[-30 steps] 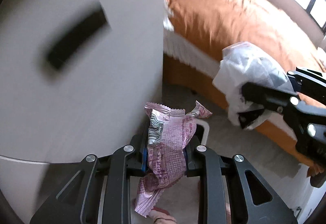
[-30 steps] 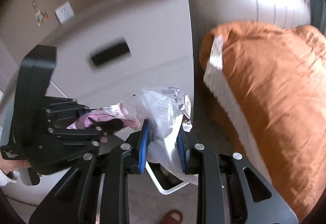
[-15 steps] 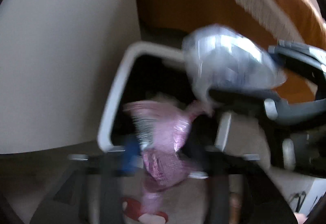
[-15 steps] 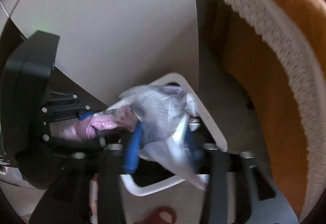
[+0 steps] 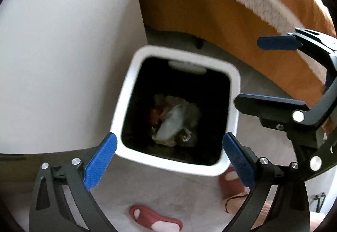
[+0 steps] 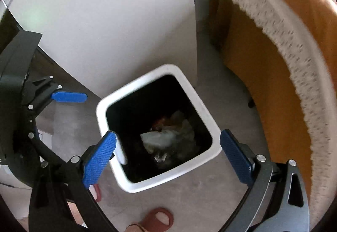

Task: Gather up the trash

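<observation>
Wrappers dropped into bin [image 5: 124, 105]; both tongs [image 5: 168, 158] [image 6: 168, 160] just opened, empty; right view alone shows left tongs.

Both the left gripper [image 5: 169, 160] and right gripper [image 6: 168, 157] now hang over the white bin [image 5: 126, 105], jaws just opened wide and empty; the wrappers (pink and clear) lie among the trash [image 5: 174, 122] inside.

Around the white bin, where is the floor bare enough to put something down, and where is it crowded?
Bare floor lies between the bin and the bed. The near side is crowded by a slipper. The cabinet stands close behind the bin.
</observation>
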